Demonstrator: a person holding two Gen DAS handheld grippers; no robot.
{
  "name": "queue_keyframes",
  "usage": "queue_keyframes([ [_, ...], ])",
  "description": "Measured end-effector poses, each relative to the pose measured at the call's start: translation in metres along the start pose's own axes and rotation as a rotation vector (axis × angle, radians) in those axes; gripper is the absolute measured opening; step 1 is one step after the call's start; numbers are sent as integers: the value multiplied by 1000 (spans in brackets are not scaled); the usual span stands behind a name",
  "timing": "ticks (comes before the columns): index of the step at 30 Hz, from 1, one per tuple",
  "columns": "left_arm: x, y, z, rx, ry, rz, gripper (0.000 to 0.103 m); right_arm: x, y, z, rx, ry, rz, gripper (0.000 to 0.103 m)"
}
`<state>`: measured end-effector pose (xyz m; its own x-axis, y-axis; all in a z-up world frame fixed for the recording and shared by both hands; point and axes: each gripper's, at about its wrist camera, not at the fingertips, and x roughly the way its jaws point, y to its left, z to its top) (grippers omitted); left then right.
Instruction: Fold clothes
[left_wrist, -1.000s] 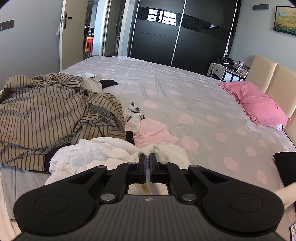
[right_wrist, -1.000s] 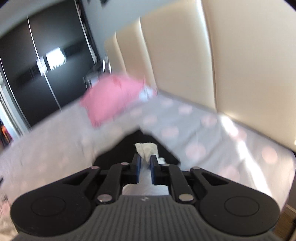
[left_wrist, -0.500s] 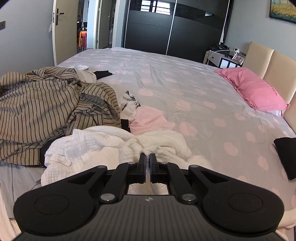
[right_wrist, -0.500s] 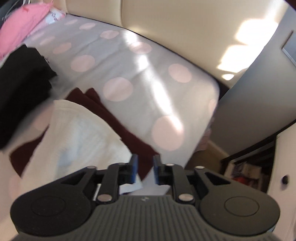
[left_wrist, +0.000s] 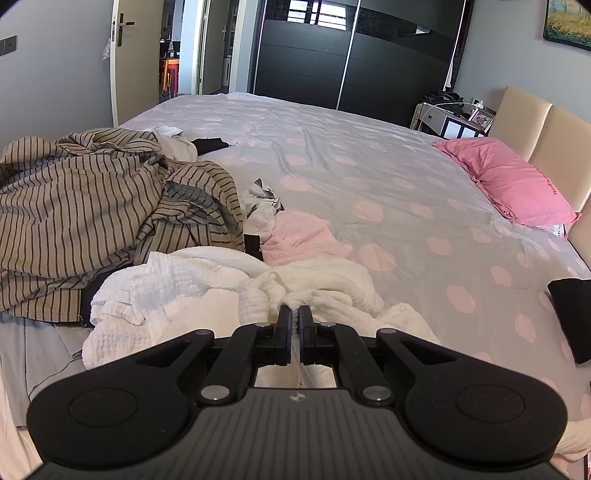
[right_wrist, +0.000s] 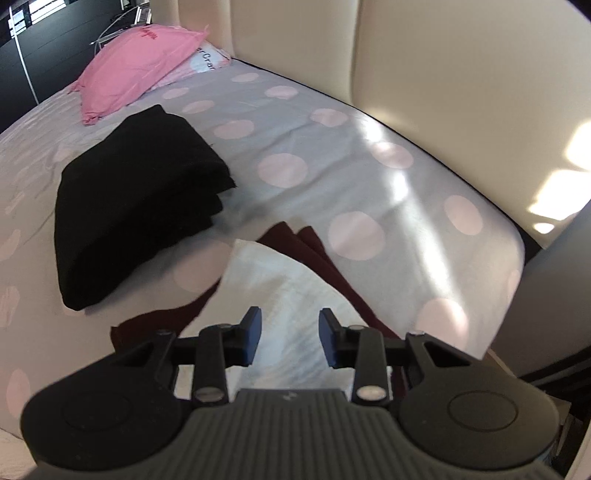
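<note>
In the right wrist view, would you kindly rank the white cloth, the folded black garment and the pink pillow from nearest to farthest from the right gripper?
1. White cloth: directly under and ahead of the right gripper, lying on a maroon garment.
2. Folded black garment: farther out, to the left.
3. Pink pillow: farthest, upper left, by the headboard.

Spotted bed (left_wrist: 406, 206); pink pillow (left_wrist: 509, 188), striped garment (left_wrist: 92, 214), white cloth (left_wrist: 207, 291)
</note>
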<state>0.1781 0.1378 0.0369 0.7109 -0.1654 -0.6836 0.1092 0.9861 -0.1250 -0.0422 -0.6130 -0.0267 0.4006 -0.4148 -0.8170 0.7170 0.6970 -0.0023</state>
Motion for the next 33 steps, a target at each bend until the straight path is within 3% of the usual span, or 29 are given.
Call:
queue_keyframes([
  [10,10,0,1,2,19,30,2,71,39,33,77,8,24,38],
  [15,14,-6,2,24,18,41,2,99,56,44,43,45,-25,36],
  [18,16,-10,3,43,14,42,2,111,60,43,32,90,-97,35],
  [19,16,-11,3,47,13,41,2,112,58,42,31,93,-108,31],
  [20,15,-12,3,50,11,39,2,112,57,41,29,91,-123,17],
  [23,13,-11,3,51,6,35,2,105,48,40,52,72,-115,7],
  [30,7,-6,3,23,0,25,2,62,40,42,88,-54,-158,6],
  [33,5,-4,3,11,0,24,2,33,41,49,106,-159,-148,6],
])
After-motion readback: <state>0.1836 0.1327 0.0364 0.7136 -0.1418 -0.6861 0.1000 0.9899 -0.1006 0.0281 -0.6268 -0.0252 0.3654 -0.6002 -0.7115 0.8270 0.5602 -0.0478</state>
